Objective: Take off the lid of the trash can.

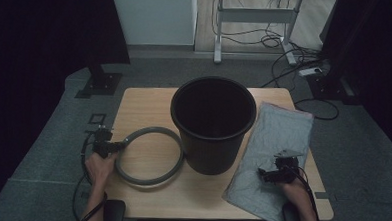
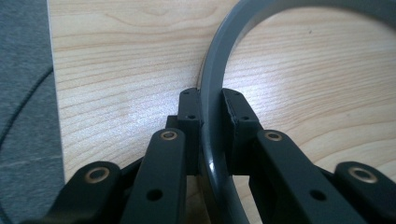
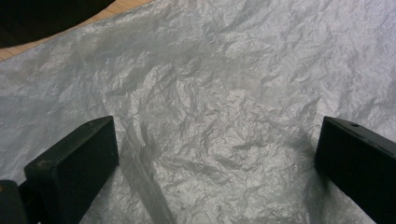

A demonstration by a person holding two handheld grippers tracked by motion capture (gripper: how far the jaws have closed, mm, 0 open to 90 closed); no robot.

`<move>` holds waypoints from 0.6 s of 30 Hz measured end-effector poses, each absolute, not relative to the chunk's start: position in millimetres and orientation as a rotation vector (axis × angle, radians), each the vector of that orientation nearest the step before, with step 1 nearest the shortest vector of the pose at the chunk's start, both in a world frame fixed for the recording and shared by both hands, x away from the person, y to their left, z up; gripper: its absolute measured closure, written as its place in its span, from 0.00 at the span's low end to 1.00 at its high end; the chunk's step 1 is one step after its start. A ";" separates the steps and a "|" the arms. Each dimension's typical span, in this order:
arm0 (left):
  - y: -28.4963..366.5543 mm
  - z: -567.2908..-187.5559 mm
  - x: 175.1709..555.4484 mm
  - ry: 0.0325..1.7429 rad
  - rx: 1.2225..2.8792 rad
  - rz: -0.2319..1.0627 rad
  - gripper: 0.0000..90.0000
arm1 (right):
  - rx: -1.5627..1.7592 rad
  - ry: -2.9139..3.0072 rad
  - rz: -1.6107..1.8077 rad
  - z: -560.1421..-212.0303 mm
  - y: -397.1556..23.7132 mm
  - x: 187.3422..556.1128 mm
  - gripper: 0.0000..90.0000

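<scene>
On the pale wooden table [image 1: 144,100] stands a tall black plastic bin [image 1: 212,123], empty as far as its dark inside shows, with no liner fitted. At its left lies a grey plastic hoop [image 1: 149,156], flat on the wood and touching the bin's base. The left gripper [image 1: 113,147] has its jaws closed on the hoop's near-left arc, one pad inside the ring and one outside. To the right of the bin a crumpled grey plastic bag [image 1: 275,144] lies spread flat, its near corner overhanging the table edge. The right gripper [image 1: 267,173] hovers just above it, jaws wide apart and grasping nothing. Judging from this, the work is barely begun: bag and hoop are both unfitted.
</scene>
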State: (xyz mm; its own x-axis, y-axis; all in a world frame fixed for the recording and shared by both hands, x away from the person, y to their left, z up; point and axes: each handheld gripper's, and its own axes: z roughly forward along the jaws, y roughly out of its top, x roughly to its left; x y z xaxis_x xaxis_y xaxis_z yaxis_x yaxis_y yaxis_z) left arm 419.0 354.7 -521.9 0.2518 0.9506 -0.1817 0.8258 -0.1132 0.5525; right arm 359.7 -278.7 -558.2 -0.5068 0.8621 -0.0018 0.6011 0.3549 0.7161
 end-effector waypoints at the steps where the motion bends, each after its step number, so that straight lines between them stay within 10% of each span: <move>1: 352.8 -523.2 418.9 1.608 1.991 0.306 0.88 | 1.283 2.244 0.945 -558.2 -278.7 359.7 0.00; 10: 346.3 -531.2 412.2 1.573 2.018 0.399 0.83 | 1.283 2.244 0.945 -558.2 -278.7 359.7 0.00; 18: 331.0 -537.3 405.2 1.487 2.067 0.476 0.47 | 1.283 2.244 0.945 -558.2 -278.7 359.6 0.00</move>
